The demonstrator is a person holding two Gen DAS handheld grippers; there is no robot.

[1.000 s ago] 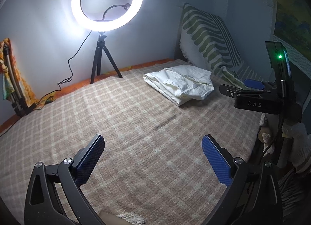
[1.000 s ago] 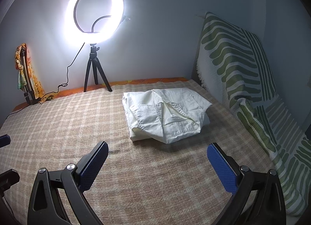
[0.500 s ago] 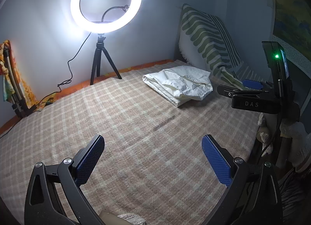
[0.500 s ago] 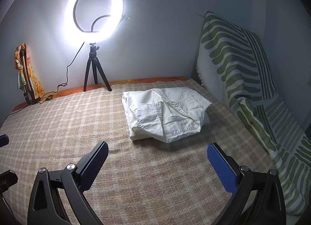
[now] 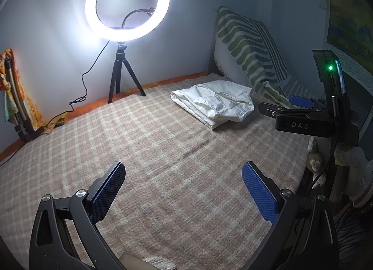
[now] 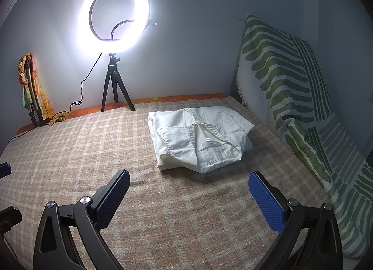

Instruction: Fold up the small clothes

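A cream-white garment (image 6: 200, 138) lies folded in a loose bundle on the checked blanket (image 6: 93, 144), toward the far right of the bed; the left wrist view shows the same garment (image 5: 214, 104) further off. My right gripper (image 6: 188, 188) hovers open just in front of it, nothing between its blue pads. My left gripper (image 5: 183, 183) is open too, over bare blanket (image 5: 139, 148) well short of the garment. The right gripper's body (image 5: 303, 120) shows at the right edge of the left wrist view, and one left fingertip (image 6: 5, 169) pokes in at the left edge of the right wrist view.
A lit ring light on a black tripod (image 6: 115, 88) stands at the back by the wall, its cable trailing left. A green-striped throw (image 6: 291, 88) drapes the right side. A folded stand with orange cloth (image 6: 32, 92) leans at back left. The bed's right edge (image 5: 307, 169) drops off.
Both grippers drifted slightly; in the left wrist view the garment and ring light slid a little left and up. Jaws stayed open and the garment did not move.
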